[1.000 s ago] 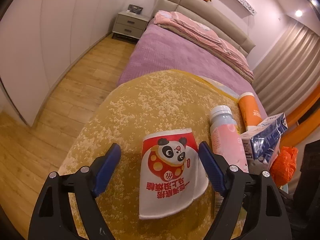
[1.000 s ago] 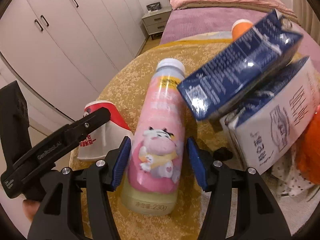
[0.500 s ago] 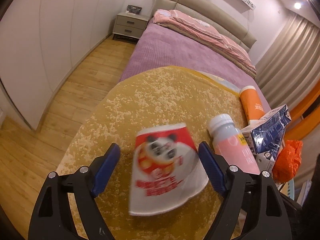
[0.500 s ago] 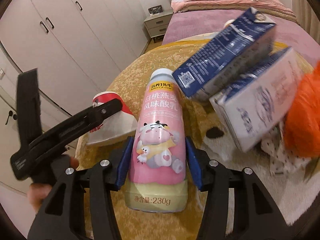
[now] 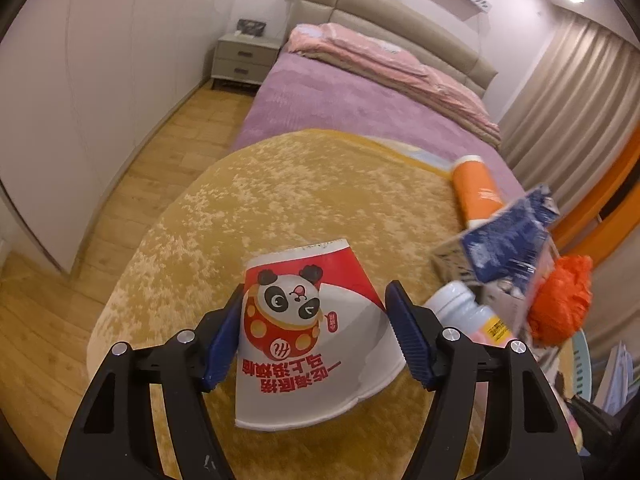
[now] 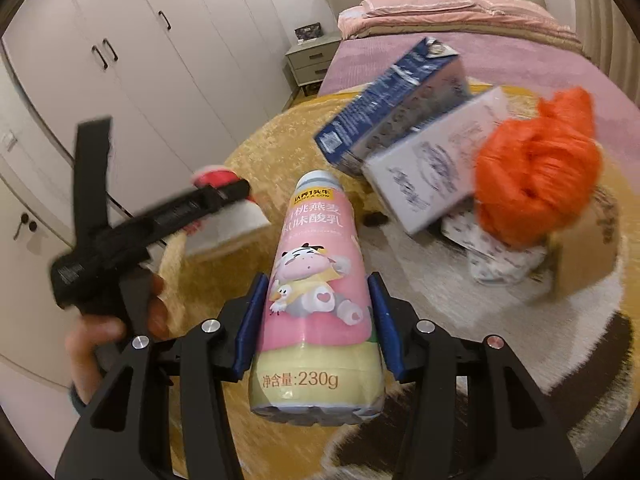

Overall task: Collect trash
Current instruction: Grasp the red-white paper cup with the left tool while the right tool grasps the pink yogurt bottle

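Note:
A red and white paper cup (image 5: 312,332) with a panda print lies mouth towards me between the pads of my left gripper (image 5: 316,292). Its jaws are closing and both blue pads touch the cup's sides. My right gripper (image 6: 318,280) is shut on a pink yoghurt-drink bottle (image 6: 316,272), cap pointing away, held above the yellow cover (image 5: 280,200). In the right wrist view the left gripper (image 6: 160,220) and the hand (image 6: 112,328) holding it show at the left, blurred. The bottle's cap (image 5: 464,308) shows in the left wrist view.
An orange bottle (image 5: 476,196), a blue carton (image 6: 392,108), a white carton (image 6: 432,168), an orange plastic bag (image 6: 536,168) and a cardboard box (image 6: 588,248) crowd the right side. Beyond are the bed (image 5: 340,108), a nightstand (image 5: 244,60) and wardrobe doors (image 6: 140,60).
The left jaws have closed in on the cup. The right gripper has tightened on the bottle and carried it back and up; the cartons now look farther away.

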The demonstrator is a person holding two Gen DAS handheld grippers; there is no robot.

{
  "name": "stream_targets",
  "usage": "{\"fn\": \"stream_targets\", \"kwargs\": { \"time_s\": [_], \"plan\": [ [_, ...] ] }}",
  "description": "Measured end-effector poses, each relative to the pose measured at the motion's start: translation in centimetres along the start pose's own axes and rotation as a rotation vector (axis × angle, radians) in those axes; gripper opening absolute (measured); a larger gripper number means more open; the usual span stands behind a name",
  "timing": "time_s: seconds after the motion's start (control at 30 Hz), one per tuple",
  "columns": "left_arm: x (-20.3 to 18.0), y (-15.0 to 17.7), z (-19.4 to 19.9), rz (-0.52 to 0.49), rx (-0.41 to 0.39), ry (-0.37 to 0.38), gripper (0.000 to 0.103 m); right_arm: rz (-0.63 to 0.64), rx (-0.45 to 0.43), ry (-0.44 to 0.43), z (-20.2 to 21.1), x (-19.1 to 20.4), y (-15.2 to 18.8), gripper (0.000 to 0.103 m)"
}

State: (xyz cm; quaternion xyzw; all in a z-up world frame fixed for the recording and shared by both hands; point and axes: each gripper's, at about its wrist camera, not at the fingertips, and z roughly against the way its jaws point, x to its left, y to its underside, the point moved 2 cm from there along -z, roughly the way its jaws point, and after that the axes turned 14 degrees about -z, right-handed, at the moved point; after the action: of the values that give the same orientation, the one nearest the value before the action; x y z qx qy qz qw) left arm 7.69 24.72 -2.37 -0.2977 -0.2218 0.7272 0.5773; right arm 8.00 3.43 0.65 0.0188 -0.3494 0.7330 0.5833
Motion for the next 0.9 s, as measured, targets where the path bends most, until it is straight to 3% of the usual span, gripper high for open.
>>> {"fn": "stream_targets", "kwargs": {
  "time_s": [0.17, 0.4, 0.7, 0.8, 0.9],
  "plan": [
    [-1.8, 0.2, 2.4, -0.034, -0.043, 0.024, 0.066, 0.031, 0.026, 0.009, 1.5, -2.7, 1.6, 0.047],
    [-5.9, 1.0, 3.1, -0.094, -0.042, 0.082, 0.067, 0.022, 0.095, 0.021, 2.2, -7.2, 4.8, 0.047],
    [-9.2, 1.6, 4.0, -0.156, -0.043, 0.101, 0.067, -0.058, 0.118, -0.024, 0.0, -7.8, 1.6, 0.054],
    [-9.6, 1.5, 4.6, -0.168, -0.053, 0.094, 0.067, -0.028, 0.119, -0.022, -0.2, -7.3, 1.0, 0.045],
    [-10.2, 1.3, 5.3, -0.178, -0.063, 0.092, 0.067, -0.006, 0.096, -0.011, 0.5, -6.9, 1.5, 0.045]
  ]
}}
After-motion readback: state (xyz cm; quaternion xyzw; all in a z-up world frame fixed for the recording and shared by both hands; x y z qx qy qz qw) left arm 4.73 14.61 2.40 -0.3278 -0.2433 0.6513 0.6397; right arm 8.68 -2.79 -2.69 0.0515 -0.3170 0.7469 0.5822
